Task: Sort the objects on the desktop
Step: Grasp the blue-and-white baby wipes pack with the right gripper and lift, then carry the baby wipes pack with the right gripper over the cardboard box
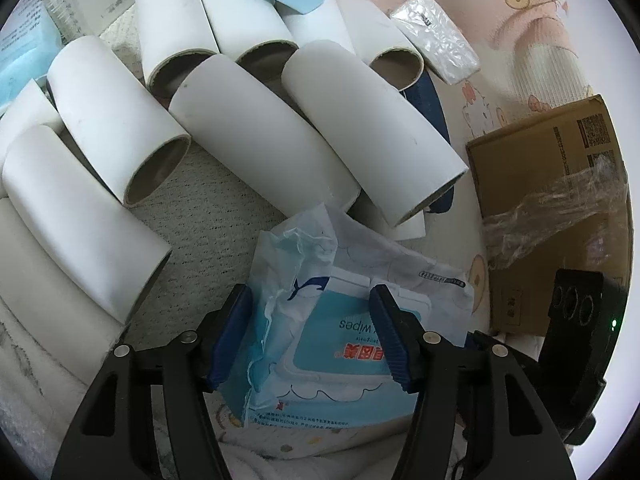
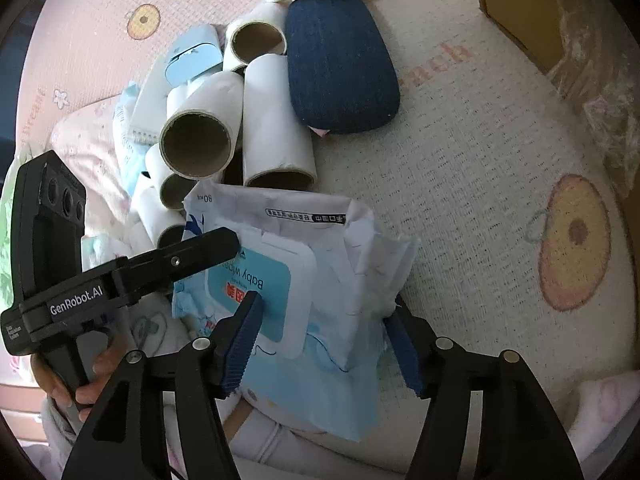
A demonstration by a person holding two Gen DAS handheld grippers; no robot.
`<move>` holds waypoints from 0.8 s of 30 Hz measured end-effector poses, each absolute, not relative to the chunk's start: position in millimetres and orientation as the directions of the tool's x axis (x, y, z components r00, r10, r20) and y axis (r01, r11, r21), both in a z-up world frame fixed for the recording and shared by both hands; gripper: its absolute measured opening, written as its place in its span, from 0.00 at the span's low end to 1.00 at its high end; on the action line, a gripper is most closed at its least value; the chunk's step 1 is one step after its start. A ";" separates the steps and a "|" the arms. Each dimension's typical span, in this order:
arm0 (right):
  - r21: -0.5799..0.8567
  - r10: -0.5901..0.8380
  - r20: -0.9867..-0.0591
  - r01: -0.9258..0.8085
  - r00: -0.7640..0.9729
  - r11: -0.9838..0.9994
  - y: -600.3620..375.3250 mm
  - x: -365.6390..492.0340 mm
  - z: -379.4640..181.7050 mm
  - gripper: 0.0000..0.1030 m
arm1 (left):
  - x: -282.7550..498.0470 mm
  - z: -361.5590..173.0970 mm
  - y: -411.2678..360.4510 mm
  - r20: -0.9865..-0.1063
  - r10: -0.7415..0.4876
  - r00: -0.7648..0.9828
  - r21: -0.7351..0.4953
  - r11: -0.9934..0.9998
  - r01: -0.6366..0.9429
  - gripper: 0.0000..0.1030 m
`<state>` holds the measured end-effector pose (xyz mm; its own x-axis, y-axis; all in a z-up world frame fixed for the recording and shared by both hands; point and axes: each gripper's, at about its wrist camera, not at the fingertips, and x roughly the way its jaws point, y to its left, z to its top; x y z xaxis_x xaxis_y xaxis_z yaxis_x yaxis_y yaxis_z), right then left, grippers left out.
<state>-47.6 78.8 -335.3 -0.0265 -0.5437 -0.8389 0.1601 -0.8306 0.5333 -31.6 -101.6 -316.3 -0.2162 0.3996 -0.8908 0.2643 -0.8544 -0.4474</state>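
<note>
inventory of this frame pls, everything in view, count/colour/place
baby wipes pack: one, white and light blue, nearest, between both grippers
cardboard tubes: about ten, white, piled behind the pack
pouch: one, dark blue, right of the tubes
cardboard box: one, brown, far right
tissue packet: one, white, behind the tubes
mat: cream and pink, underneath
left gripper: open
right gripper: open
hand: holding the left gripper
</note>
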 end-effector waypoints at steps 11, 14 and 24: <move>0.501 -0.523 -0.848 0.190 -0.090 -0.844 77.4 -38.8 -328.3 0.65 | -18.7 -285.1 -52.5 -0.928 0.259 -0.267 -0.285 -0.956 0.064 0.60; 0.474 -0.507 -0.855 0.229 -0.114 -0.850 76.4 -32.3 -318.2 0.65 | -12.5 -273.7 -51.8 -0.917 0.257 -0.305 -0.289 -0.955 0.063 0.59; 0.368 -0.494 -0.818 0.391 -0.296 -0.843 64.9 -21.0 -261.1 0.65 | 5.7 -207.0 -49.4 -0.846 0.168 -0.506 -0.222 -0.974 0.047 0.57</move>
